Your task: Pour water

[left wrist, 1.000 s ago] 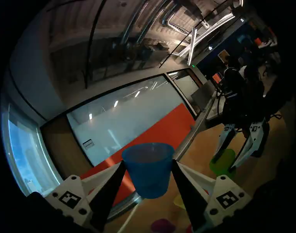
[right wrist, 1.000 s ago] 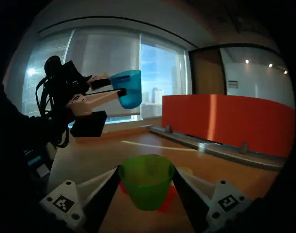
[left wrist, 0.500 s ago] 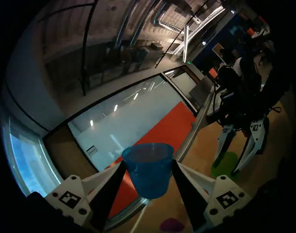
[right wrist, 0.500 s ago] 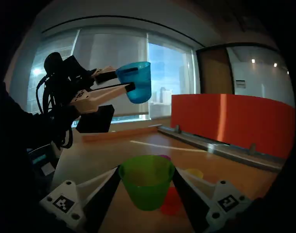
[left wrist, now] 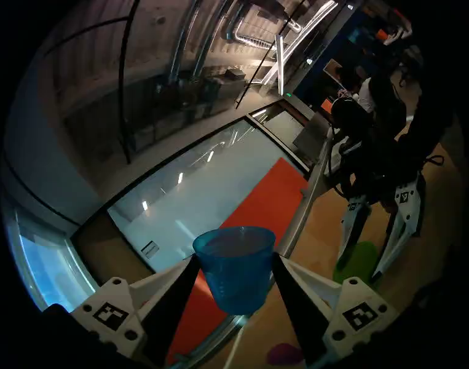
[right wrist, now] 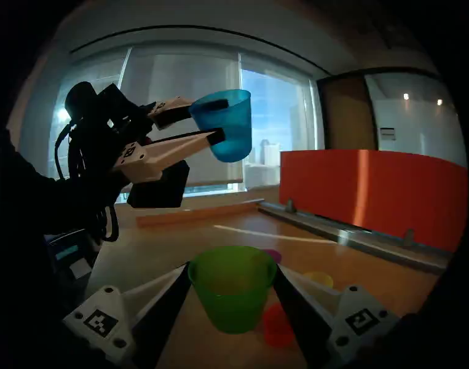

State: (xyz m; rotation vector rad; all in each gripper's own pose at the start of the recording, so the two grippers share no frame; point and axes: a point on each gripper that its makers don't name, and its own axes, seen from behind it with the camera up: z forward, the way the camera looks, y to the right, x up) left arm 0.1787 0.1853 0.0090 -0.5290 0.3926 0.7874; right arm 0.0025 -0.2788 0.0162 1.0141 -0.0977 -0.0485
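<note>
Blue plastic makes the cup [right wrist: 231,132] up on the left of the right gripper view. The left gripper [right wrist: 220,120] holds this blue cup, with one finger pressed on each side. It is high in the air, in front of the window [right wrist: 173,80]. The blue cup stands straight up and is not tipped. No water is falling from it. I cannot tell if there is water inside.

In the middle and lower down is the green cup [right wrist: 232,301]. The right gripper [right wrist: 232,273] holds it, closed on both of its sides. The green cup is just over the wooden surface [right wrist: 173,246], and its mouth points up. The blue cup is well above it and off to the left, not over its mouth.

A bit more to the right, three little round things lie on the surface near the green cup: a purple thing [right wrist: 272,253], a yellow thing [right wrist: 317,278] and a red thing [right wrist: 277,323]. Far to the right stands an orange wall [right wrist: 382,190].

I think both cups are picked up and ready, so that part is done. The pouring does not look started. What is left is to bring the blue cup over the green cup and tip it slowly. If it tips too soon, water could land on the surface.
</note>
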